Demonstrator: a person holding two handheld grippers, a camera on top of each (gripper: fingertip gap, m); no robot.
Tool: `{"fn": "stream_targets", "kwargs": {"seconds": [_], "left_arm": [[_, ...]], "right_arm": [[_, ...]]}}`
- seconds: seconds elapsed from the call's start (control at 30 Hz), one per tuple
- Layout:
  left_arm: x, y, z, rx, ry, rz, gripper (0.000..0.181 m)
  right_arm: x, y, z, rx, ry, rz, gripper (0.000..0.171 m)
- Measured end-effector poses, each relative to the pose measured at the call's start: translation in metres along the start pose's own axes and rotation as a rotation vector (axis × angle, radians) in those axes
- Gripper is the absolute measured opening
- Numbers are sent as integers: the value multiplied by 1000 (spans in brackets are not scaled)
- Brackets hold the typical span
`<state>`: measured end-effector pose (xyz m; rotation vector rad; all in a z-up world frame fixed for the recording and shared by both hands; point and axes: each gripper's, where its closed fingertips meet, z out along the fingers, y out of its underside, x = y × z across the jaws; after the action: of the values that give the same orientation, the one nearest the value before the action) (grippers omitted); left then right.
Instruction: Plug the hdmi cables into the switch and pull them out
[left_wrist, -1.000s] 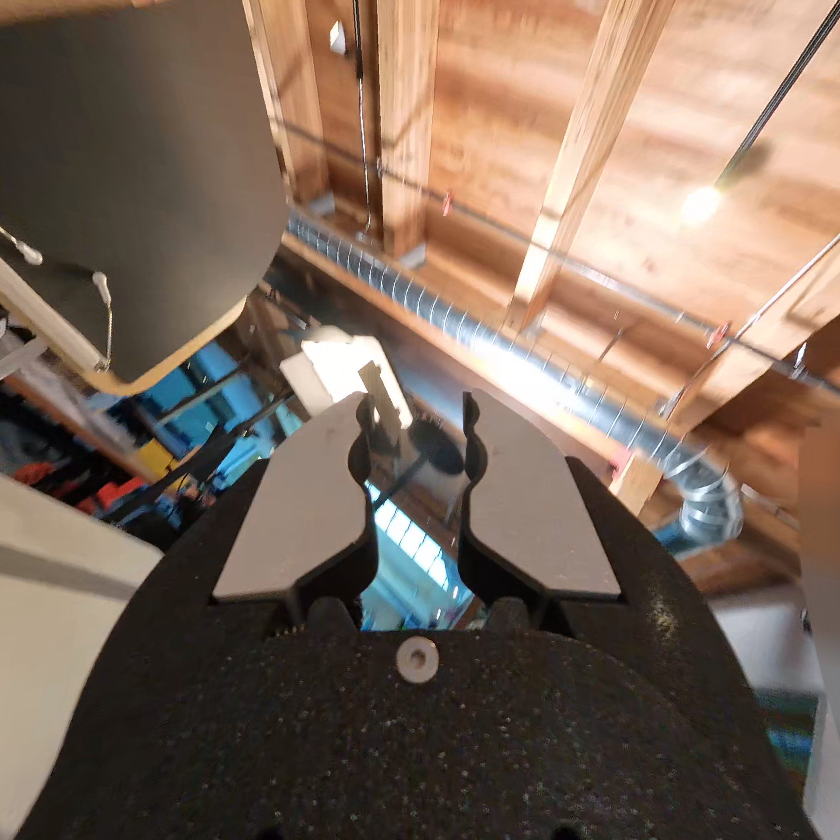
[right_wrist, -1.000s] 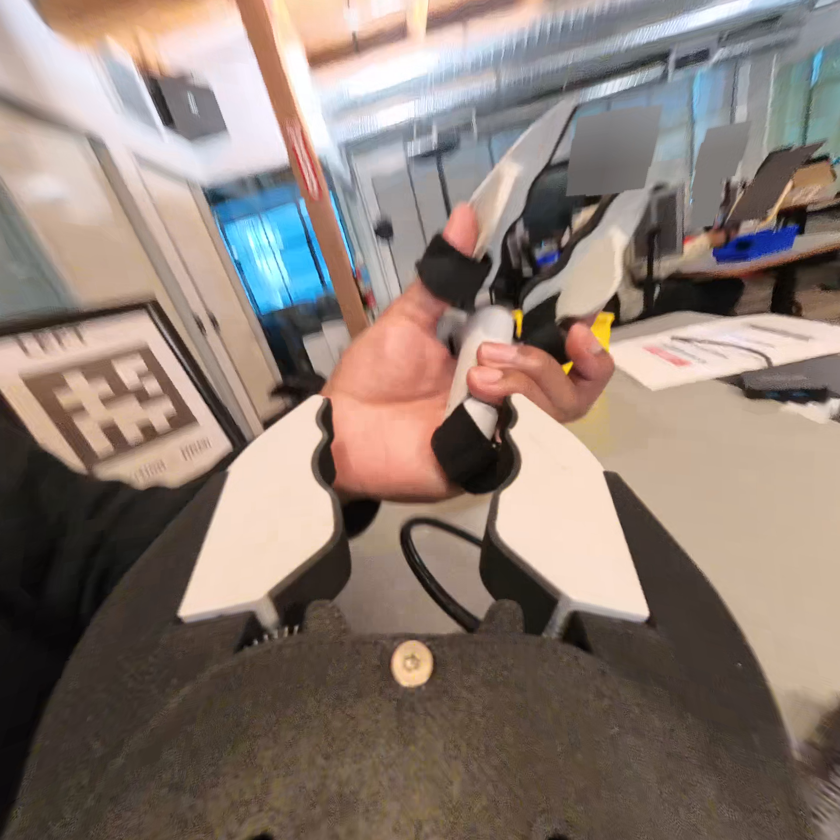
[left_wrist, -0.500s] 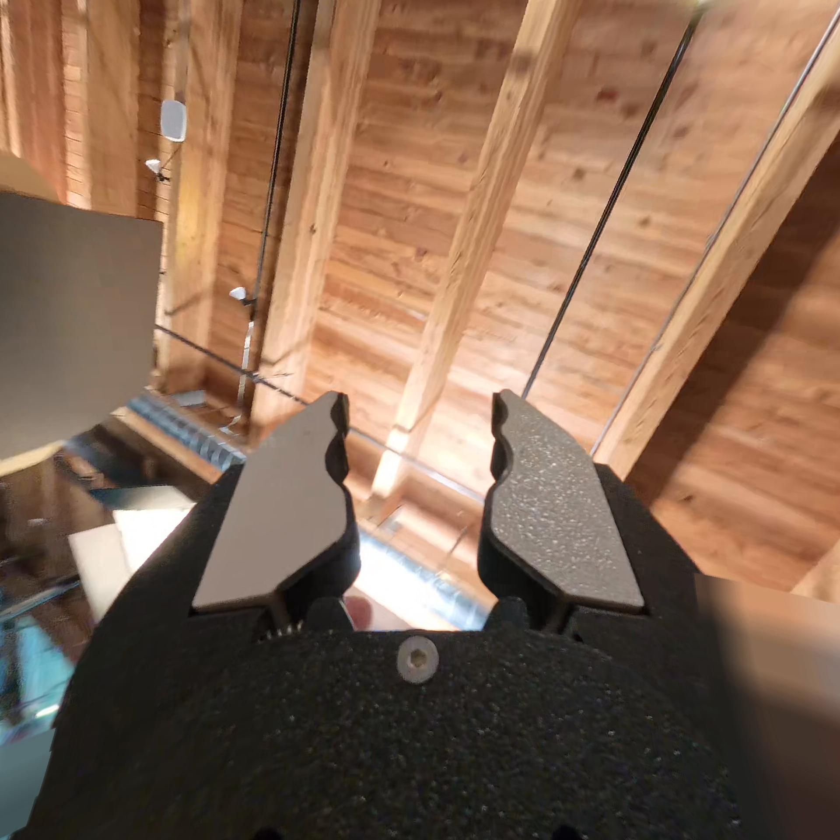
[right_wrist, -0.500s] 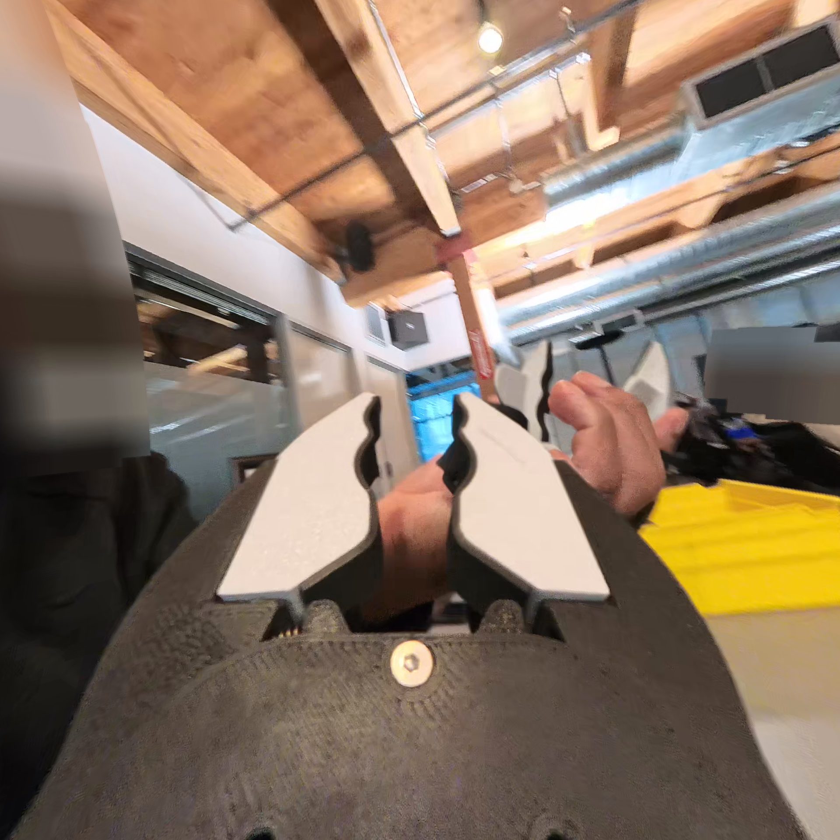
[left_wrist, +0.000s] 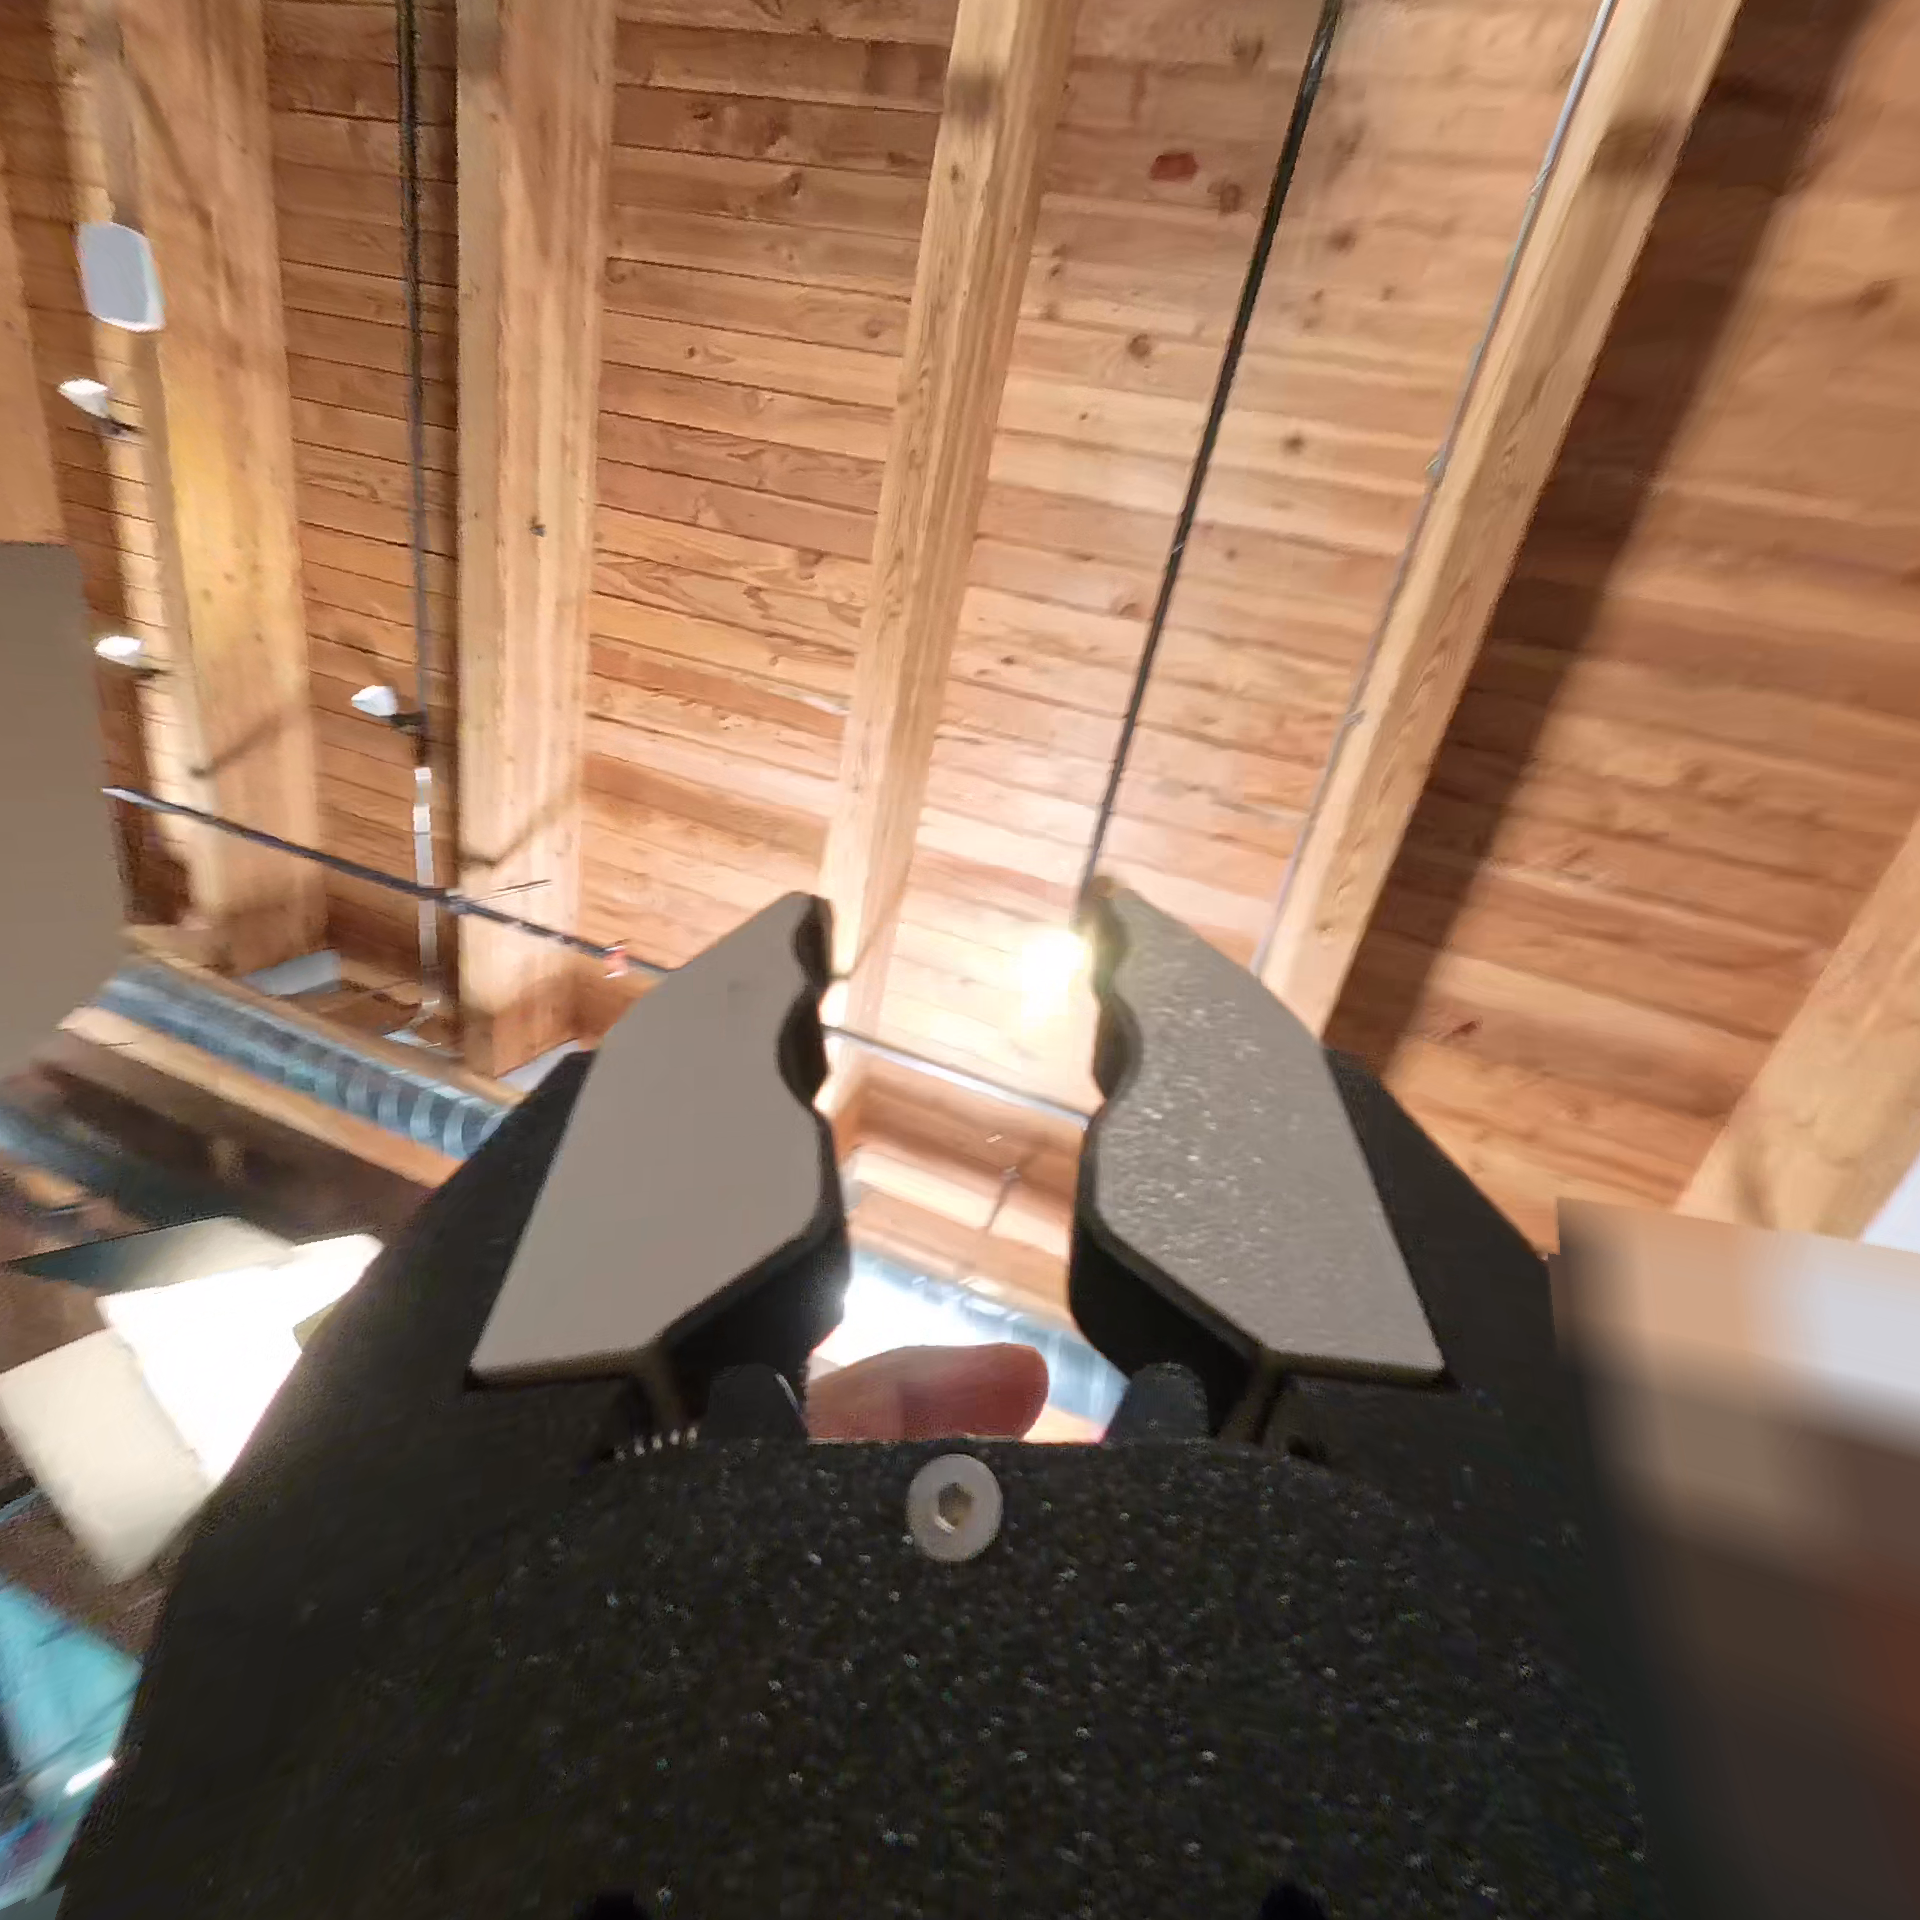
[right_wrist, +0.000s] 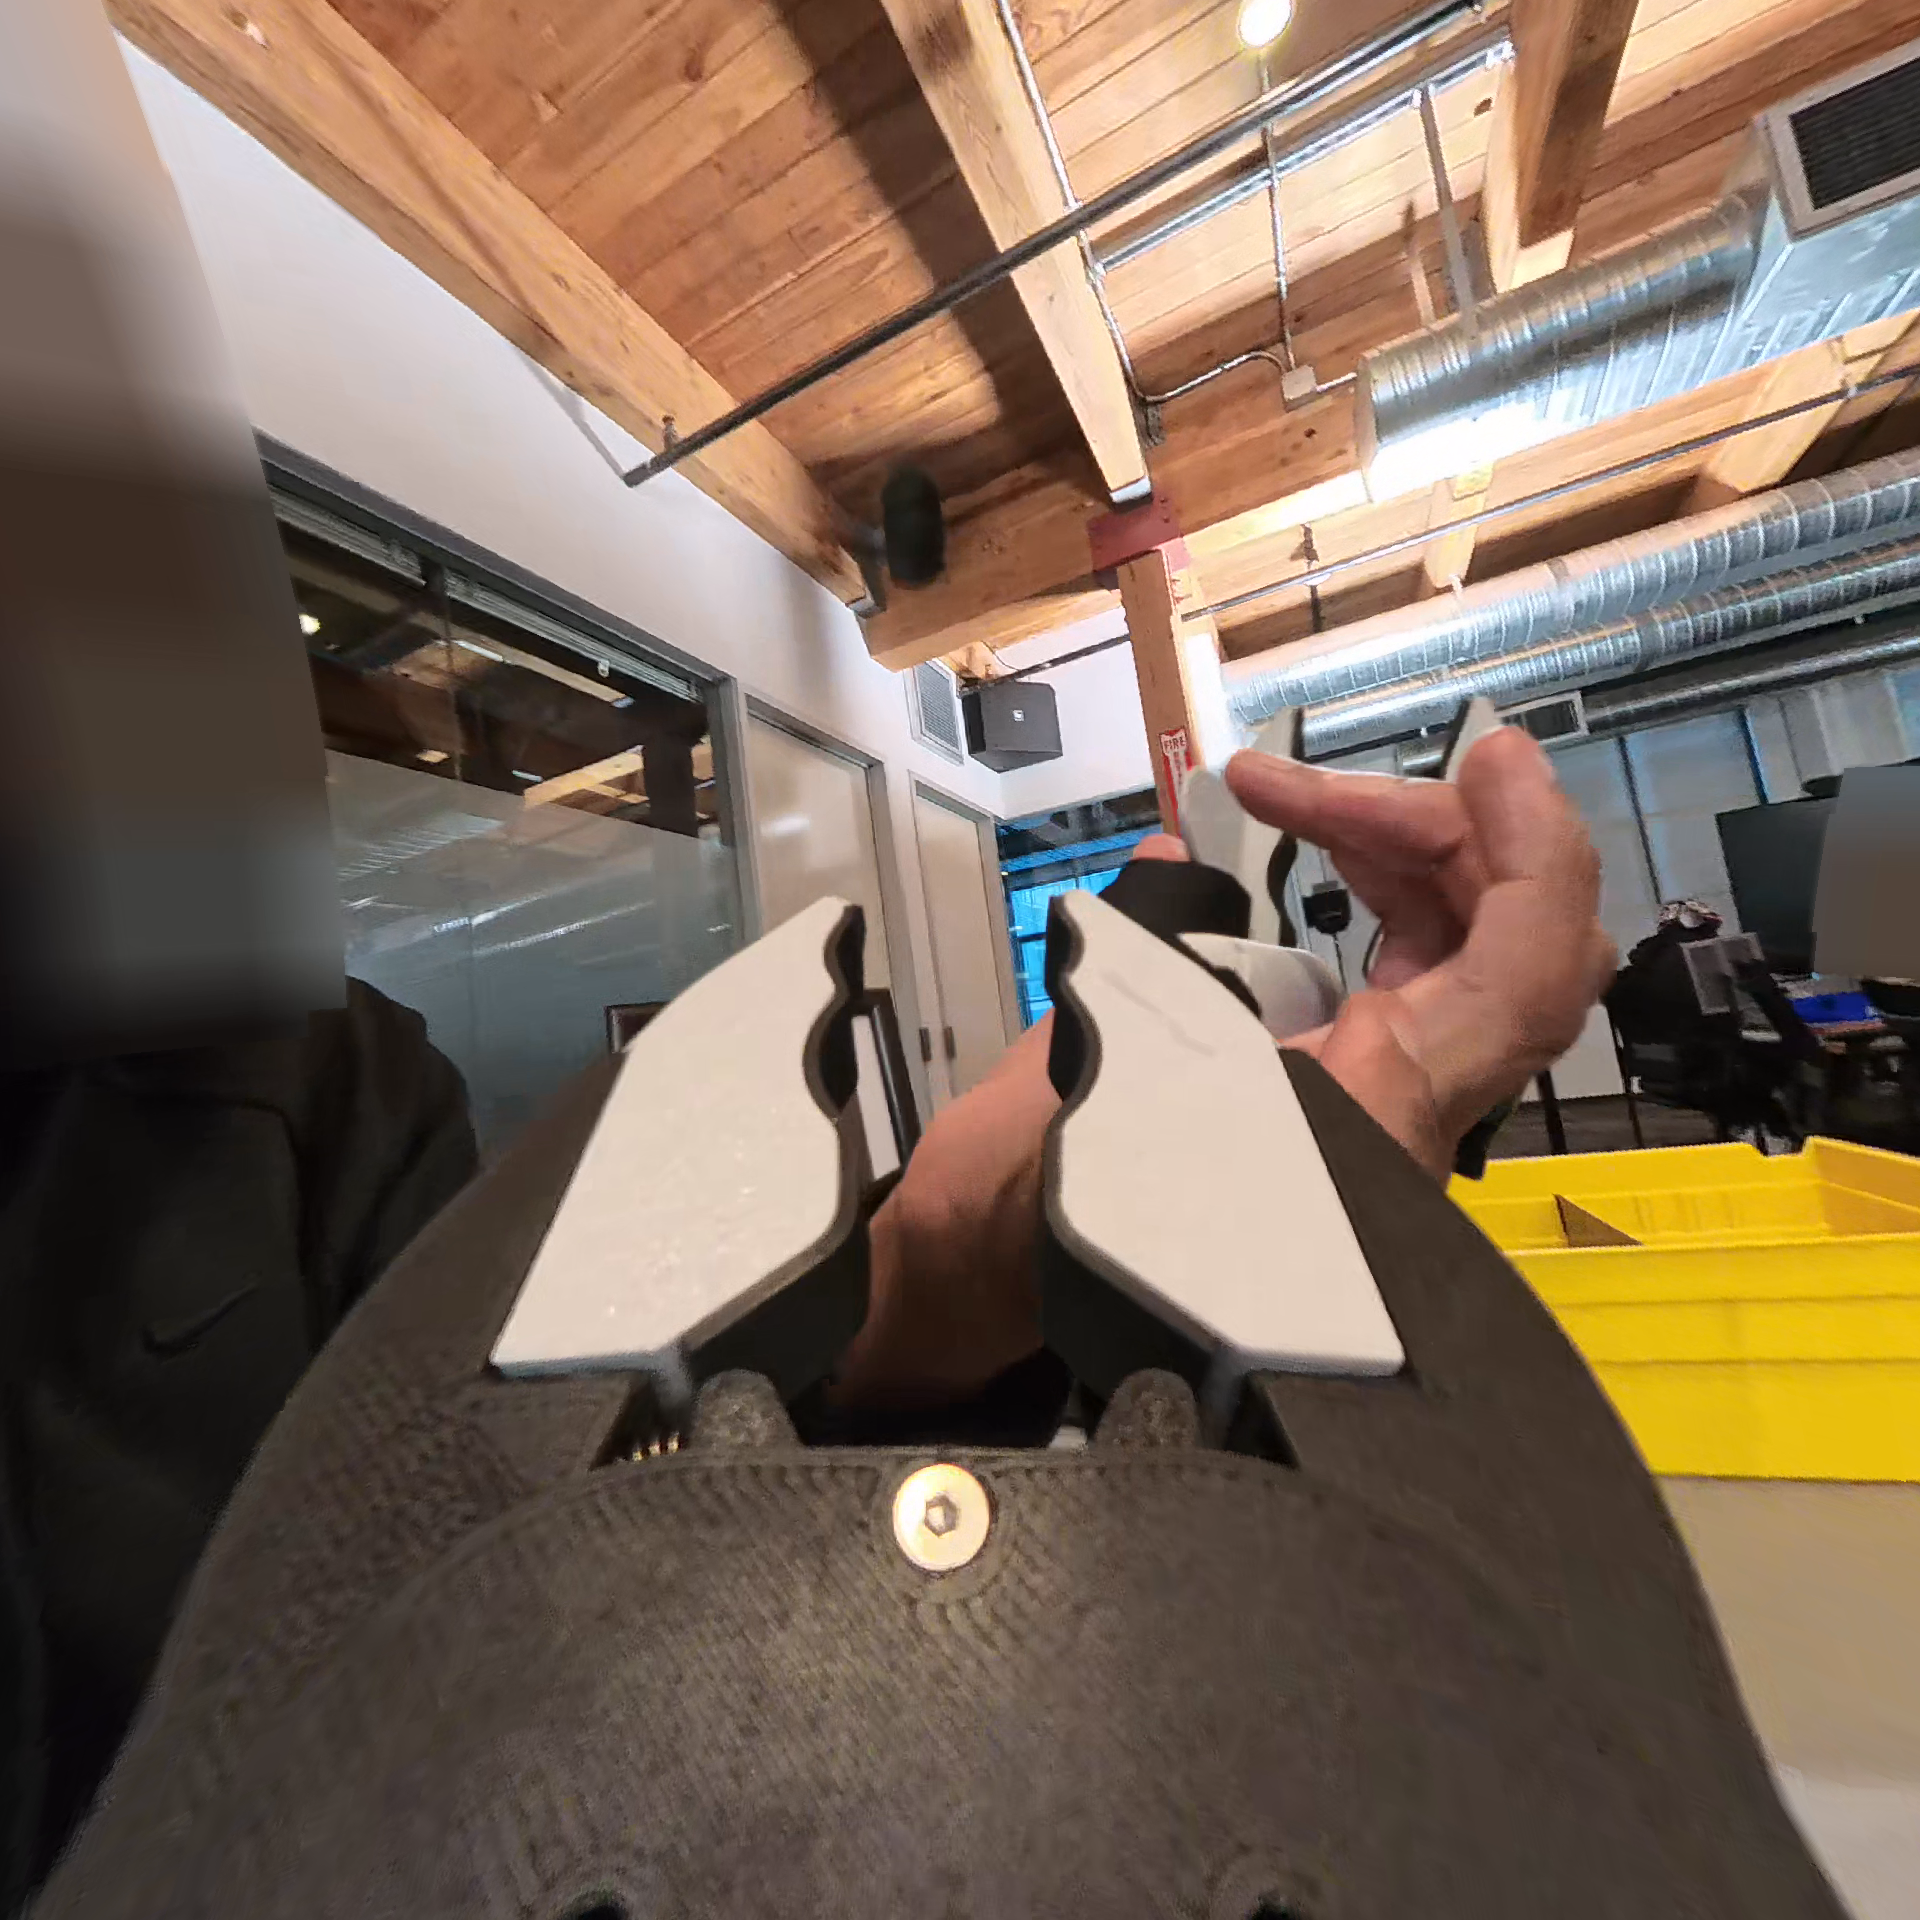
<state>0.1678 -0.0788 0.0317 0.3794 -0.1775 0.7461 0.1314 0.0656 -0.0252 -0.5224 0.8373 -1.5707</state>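
Wooden ceiling joists (left_wrist: 935, 436) fill my views; left gripper (left_wrist: 956, 925) and right gripper (right_wrist: 951, 925) both gape, empty. No HDMI cables visible; I'd grip rigid plug housings, not limp cord.

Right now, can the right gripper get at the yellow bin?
Probably not directly. The right gripper is open and empty but aimed up toward the ceiling, with the person's hand ahead. The yellow bin sits low to its right; it would need tilting down.
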Motion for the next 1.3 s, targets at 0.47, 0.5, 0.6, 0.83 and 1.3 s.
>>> {"fn": "stream_targets", "kwargs": {"seconds": [0.47,0.5,0.6,0.83,1.3], "left_arm": [[-57,11,-20,-229,-252,196,0],[-56,10,-19,-229,-241,196,5],[-54,10,-18,-235,-247,220,20],[-63,13,-19,-381,-559,762,0],[-64,-238,-68,-1541,-1419,1538,50]], "right_arm": [[19,38,-11,-178,223,-101,46],[19,40,-11,-188,228,-117,45],[19,43,-10,-196,224,-125,45],[30,49,-13,-128,233,60,60],[52,32,-113,-506,675,-72,49]]}}
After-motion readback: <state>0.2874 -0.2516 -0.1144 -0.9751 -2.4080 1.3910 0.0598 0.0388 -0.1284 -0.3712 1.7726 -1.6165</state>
